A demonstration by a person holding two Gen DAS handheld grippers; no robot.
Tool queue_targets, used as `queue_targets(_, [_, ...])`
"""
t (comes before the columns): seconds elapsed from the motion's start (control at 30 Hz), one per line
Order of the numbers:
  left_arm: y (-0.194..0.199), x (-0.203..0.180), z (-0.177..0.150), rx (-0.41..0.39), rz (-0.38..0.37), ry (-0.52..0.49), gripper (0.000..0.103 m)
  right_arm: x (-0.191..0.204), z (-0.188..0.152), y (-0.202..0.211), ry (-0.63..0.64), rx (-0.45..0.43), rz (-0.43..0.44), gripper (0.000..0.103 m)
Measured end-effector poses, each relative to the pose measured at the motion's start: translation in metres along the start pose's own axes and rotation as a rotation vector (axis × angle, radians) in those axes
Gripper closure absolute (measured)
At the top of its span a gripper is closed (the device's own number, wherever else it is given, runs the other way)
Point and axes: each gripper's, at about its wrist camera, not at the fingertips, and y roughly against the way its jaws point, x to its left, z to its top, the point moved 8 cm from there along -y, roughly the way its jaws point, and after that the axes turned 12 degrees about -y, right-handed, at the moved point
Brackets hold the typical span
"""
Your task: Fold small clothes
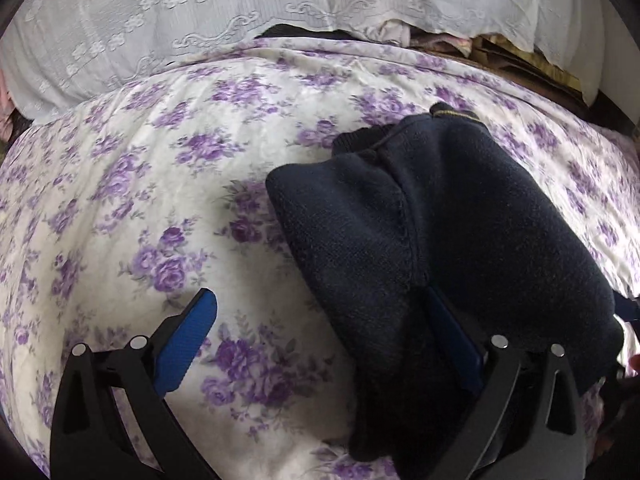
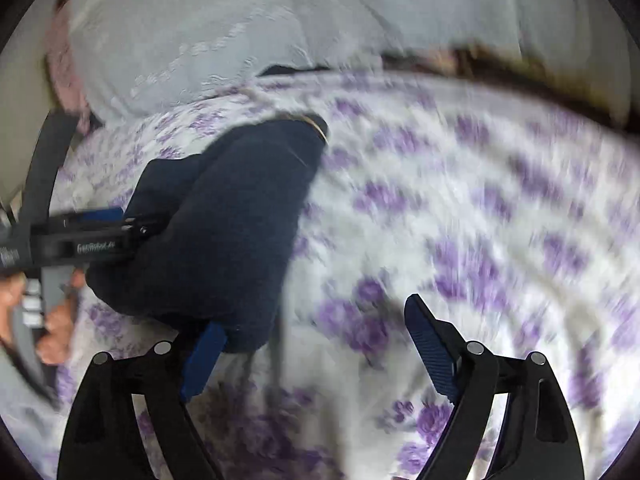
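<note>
A small dark navy knit garment (image 1: 448,232) lies folded in a bundle on the purple-flowered bedsheet (image 1: 140,200). My left gripper (image 1: 320,316) is open wide; its right finger is under or against the garment's near edge and partly hidden by it, its left finger over bare sheet. In the blurred right wrist view the garment (image 2: 224,232) sits left of centre. My right gripper (image 2: 312,336) is open, its left fingertip touching the garment's near edge, nothing between the fingers. The left gripper (image 2: 92,236) shows there at the garment's left side.
White lace fabric (image 1: 200,12) lies heaped along the far side of the bed. Other folded cloth and brownish items (image 1: 500,52) sit at the far right. The flowered sheet (image 2: 480,240) spreads wide to the right of the garment.
</note>
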Motion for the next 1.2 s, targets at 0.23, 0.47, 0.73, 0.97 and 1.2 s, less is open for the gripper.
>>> queue_targets(0.23, [0.012, 0.003, 0.004, -0.015, 0.041, 0.009, 0.004, 0.011, -0.007, 0.016, 0.053, -0.025, -0.024, 0.015])
queue_targets(0.47, [0.049, -0.013, 0.025, -0.100, 0.087, -0.063, 0.004, 0.062, 0.013, 0.063, 0.162, -0.172, 0.080, 0.022])
queue_targets(0.73, [0.004, 0.000, 0.003, 0.001, 0.106, -0.048, 0.004, 0.037, 0.009, -0.025, 0.020, 0.021, 0.046, 0.006])
queue_targets(0.97, [0.021, 0.001, 0.013, -0.022, 0.142, -0.050, 0.004, 0.058, 0.026, 0.013, 0.065, -0.107, 0.047, 0.016])
queue_targets(1.2, [0.001, 0.015, 0.015, 0.012, 0.154, -0.011, 0.004, 0.052, 0.056, -0.032, 0.087, -0.060, -0.079, 0.022])
